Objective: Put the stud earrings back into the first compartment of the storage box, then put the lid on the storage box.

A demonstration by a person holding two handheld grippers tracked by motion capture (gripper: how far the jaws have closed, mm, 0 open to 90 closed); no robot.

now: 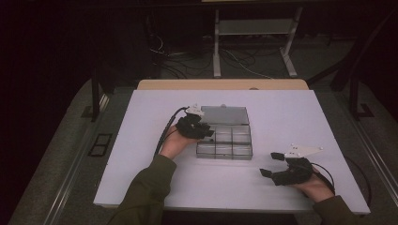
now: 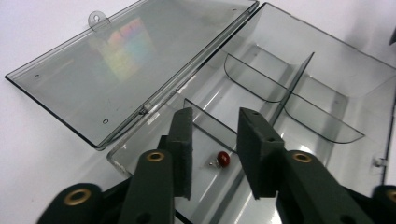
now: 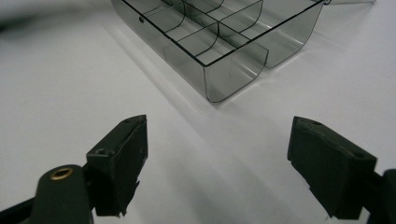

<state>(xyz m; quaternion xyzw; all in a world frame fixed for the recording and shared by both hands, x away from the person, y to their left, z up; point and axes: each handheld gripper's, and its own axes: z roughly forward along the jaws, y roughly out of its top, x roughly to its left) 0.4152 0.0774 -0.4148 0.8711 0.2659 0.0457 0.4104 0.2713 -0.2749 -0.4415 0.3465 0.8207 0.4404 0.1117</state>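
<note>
One small red bead (image 2: pixel 224 159), blurry, in box (image 2: pixel 327 88).

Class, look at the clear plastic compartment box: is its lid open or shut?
Open. The lid lies swung back flat on the white table behind the box, hinged along the rear edge, leaving the compartments uncovered.

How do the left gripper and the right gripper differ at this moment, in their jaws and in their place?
The left gripper has its jaws fairly close together, while the right gripper has its jaws wide apart. The left gripper hangs over a compartment of the clear box, with a small red bead lying below its jaws; the right gripper is over the bare white table, away from the box. Both have black jaws and grip nothing.
</note>
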